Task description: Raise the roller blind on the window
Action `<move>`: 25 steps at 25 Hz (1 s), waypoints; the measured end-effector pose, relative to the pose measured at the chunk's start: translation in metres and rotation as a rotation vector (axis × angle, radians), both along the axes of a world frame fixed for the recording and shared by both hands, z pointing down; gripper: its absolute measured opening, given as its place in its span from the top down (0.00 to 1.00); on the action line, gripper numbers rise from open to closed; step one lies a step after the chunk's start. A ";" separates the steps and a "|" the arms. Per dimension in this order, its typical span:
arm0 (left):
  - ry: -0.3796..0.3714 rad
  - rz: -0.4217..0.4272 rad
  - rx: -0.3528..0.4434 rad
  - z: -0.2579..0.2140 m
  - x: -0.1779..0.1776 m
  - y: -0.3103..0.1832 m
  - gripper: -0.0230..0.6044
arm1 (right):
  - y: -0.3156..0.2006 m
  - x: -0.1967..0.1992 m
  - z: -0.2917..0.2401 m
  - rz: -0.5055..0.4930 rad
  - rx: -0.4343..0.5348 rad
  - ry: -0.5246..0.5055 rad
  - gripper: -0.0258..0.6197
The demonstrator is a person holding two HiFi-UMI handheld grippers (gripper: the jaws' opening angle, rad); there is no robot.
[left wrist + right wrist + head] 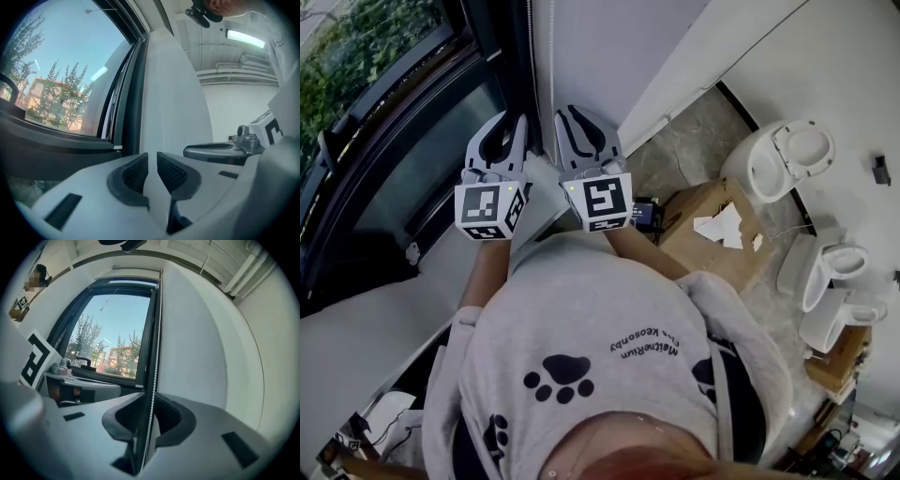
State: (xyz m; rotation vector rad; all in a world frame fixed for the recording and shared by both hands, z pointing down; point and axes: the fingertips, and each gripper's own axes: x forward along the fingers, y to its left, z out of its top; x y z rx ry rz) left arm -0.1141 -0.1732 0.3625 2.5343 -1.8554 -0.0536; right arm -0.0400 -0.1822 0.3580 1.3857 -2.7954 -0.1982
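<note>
Right tool (pixel 149 416) gapes around the bead chain (pixel 156 333) (not pinching it); left tool (pixel 152 171) released beside the window (pixel 70 84).

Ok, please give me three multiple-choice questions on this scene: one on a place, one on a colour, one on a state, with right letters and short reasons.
1. Where does the bead chain run? A) round a door handle B) between the right tongs C) inside a drawer
2. What colour is the person's sweatshirt? A) red B) grey C) green
3. How do the left tongs stand? A) shut on a cup B) out of view C) apart
Answers: 1 B, it hangs in their gap; 2 B, grey with black paw prints; 3 C, the white wall shows between them.
</note>
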 end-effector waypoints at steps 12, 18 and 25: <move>-0.004 -0.102 0.028 -0.037 -0.011 0.042 0.95 | 0.031 0.019 -0.052 0.034 0.049 -0.060 0.94; -0.003 -0.138 0.023 -0.038 -0.013 0.055 0.95 | 0.040 0.021 -0.048 0.035 0.047 -0.030 0.95; -0.010 -0.118 0.015 -0.035 -0.004 0.060 0.95 | 0.046 0.021 -0.047 0.035 0.052 -0.035 0.95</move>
